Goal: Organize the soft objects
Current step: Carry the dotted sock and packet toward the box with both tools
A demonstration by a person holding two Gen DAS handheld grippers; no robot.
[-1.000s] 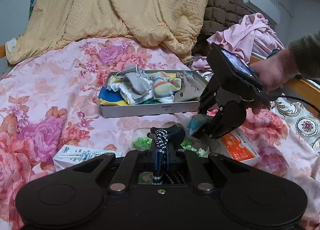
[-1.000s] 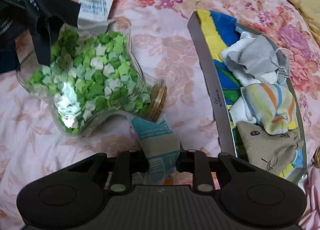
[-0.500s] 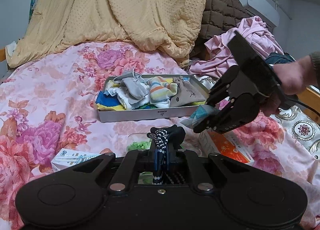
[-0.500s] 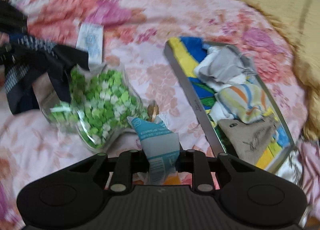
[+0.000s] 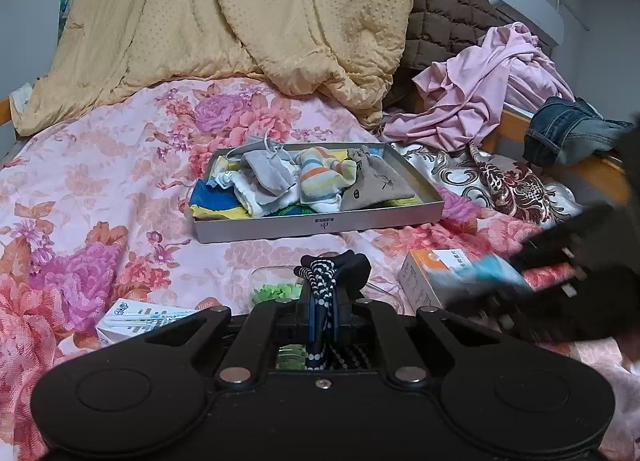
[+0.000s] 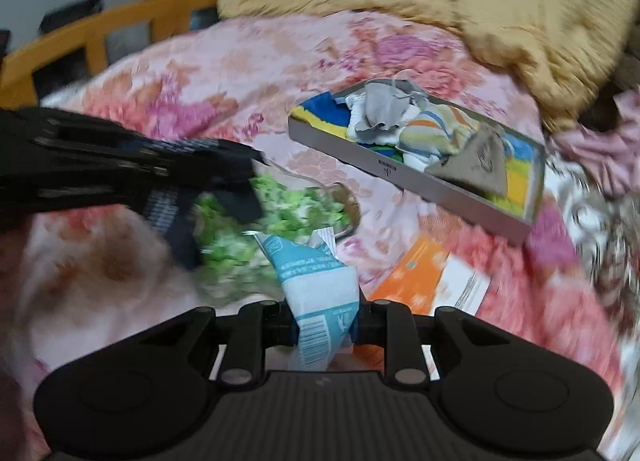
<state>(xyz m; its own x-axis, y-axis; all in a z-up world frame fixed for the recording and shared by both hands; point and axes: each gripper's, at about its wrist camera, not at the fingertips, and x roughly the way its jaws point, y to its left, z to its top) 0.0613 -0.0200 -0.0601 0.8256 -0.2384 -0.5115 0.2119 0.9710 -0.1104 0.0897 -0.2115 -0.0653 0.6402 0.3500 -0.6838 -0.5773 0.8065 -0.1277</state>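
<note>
1. The left hand-held gripper [image 5: 322,301] is pinched on a black sock with white dots [image 5: 325,275], held above the floral bed sheet [image 5: 120,189].
2. The right hand-held gripper [image 6: 322,325] is clamped on a blue-and-white packet [image 6: 320,293].
3. A grey tray [image 5: 320,223] lies on the bed ahead, holding a striped sock [image 5: 324,177], a grey sock [image 5: 268,175] and a tan pouch [image 5: 376,185].
4. A clear jar of green paper stars [image 6: 276,217] lies near an orange box [image 6: 416,277].

Jar of green paper stars [image 6: 280,217], orange box [image 5: 424,277], yellow quilt [image 5: 240,29] on floral bedsheet [image 5: 100,189].
</note>
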